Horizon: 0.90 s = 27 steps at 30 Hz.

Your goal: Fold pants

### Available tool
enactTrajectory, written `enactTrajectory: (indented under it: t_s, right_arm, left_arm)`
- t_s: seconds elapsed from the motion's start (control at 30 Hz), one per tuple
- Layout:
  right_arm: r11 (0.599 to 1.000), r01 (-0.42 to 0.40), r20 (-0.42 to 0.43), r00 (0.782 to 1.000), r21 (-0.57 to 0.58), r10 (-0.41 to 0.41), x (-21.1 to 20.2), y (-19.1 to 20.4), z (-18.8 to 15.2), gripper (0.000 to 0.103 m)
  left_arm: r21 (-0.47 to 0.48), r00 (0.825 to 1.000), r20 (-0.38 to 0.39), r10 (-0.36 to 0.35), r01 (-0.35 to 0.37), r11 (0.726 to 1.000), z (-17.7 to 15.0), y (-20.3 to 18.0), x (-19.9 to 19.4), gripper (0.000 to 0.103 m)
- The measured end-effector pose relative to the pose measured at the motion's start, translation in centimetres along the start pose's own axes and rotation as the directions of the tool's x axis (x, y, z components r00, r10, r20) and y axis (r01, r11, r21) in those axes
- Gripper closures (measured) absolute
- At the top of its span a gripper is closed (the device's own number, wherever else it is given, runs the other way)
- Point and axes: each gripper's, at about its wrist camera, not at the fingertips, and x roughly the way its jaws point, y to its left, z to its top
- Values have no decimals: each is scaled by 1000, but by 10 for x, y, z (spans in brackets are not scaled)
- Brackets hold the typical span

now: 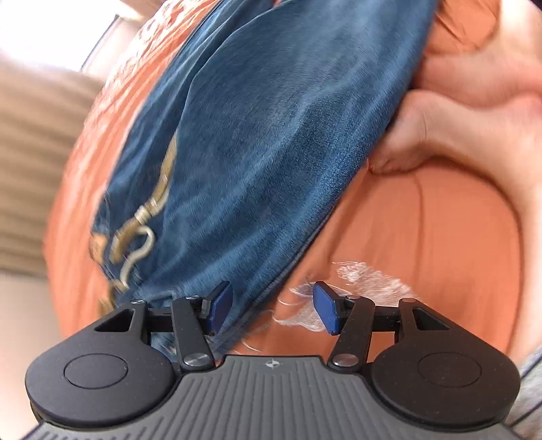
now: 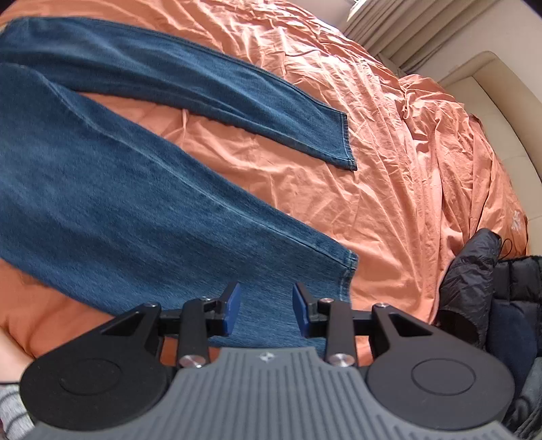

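Blue jeans (image 2: 101, 189) lie spread on an orange bedsheet (image 2: 389, 169), both legs apart, hems toward the right. My right gripper (image 2: 267, 309) is open, low over the near leg close to its hem (image 2: 345, 270). In the left wrist view the jeans (image 1: 264, 135) fill the middle, with gold embroidery (image 1: 142, 223) near the waist end. My left gripper (image 1: 272, 313) is open, its left finger (image 1: 218, 306) against the denim edge, its right finger (image 1: 325, 313) over the sheet (image 1: 423, 237).
A person's bare foot (image 1: 440, 135) rests on the sheet beside the jeans. A black puffer jacket (image 2: 481, 291) lies at the bed's right edge. A beige bed frame (image 2: 491, 88) and curtains (image 2: 382, 23) stand beyond. White embroidery (image 1: 366, 281) marks the sheet.
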Motion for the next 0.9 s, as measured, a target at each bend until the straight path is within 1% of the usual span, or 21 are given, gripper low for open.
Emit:
enactTrajectory:
  t_s: [0.03,0.07,0.17,0.23,0.33,0.37,0.5,0.53,0.6,0.63,0.67,0.7,0.73,0.8,0.87,0.9]
  right_arm:
    - [1000,8,-11,1000,-29,-9,0,-3,0,73]
    - [998,16,-20,1000,-65,-17,0,-6,-1,73]
    - [986,12,-22,1000,-167,-16,0,-13,-4,73]
    - [973,-15,-18,1000,-229,11,0,-16,-9,73]
    - [944,-59,-43,998,-324,47,5,-14,-20,73]
    - [935,-71,-61,997,-348,53,10,-12,-24,73]
    - [893,-142,-105,989,-427,106,33,-3,-42,73]
    - [884,-140,-113,989,-446,99,40,0,-46,72]
    - [866,-120,-116,991,-486,72,55,7,-55,67]
    - [858,-109,-115,992,-501,59,61,10,-59,64]
    - [852,-108,-115,992,-512,56,66,12,-63,63]
    - [847,-110,-115,992,-520,58,69,14,-66,63]
    - [841,-109,-112,992,-530,58,72,15,-68,62]
    - [823,-93,-95,994,-561,48,77,20,-75,62]
    - [811,-78,-73,996,-580,43,79,24,-77,63]
    - [809,-76,-62,997,-583,49,81,25,-77,63]
  left_arm:
    - [38,999,-7,31,-31,999,2,-4,3,38]
    - [70,999,-19,48,-46,996,3,-7,6,38]
    - [154,996,-38,75,-69,986,4,-17,15,38]
    - [222,991,-55,118,-104,969,4,-25,21,37]
    - [309,975,-86,203,-167,936,1,-35,29,37]
    - [314,974,-90,206,-169,934,0,-34,29,37]
    - [257,975,-112,190,-156,954,2,-29,28,37]
    - [256,973,-113,199,-165,952,4,-29,32,37]
    - [264,967,-107,230,-196,944,6,-35,39,37]
    - [274,962,-99,254,-219,936,6,-41,43,42]
    - [282,957,-96,273,-237,930,7,-43,46,47]
    - [279,955,-100,281,-244,929,9,-45,48,49]
    - [269,954,-108,278,-241,933,10,-45,48,56]
    - [245,956,-121,265,-230,942,14,-44,46,63]
    - [226,959,-126,253,-221,949,17,-39,43,76]
    - [209,962,-132,240,-210,955,20,-35,42,79]
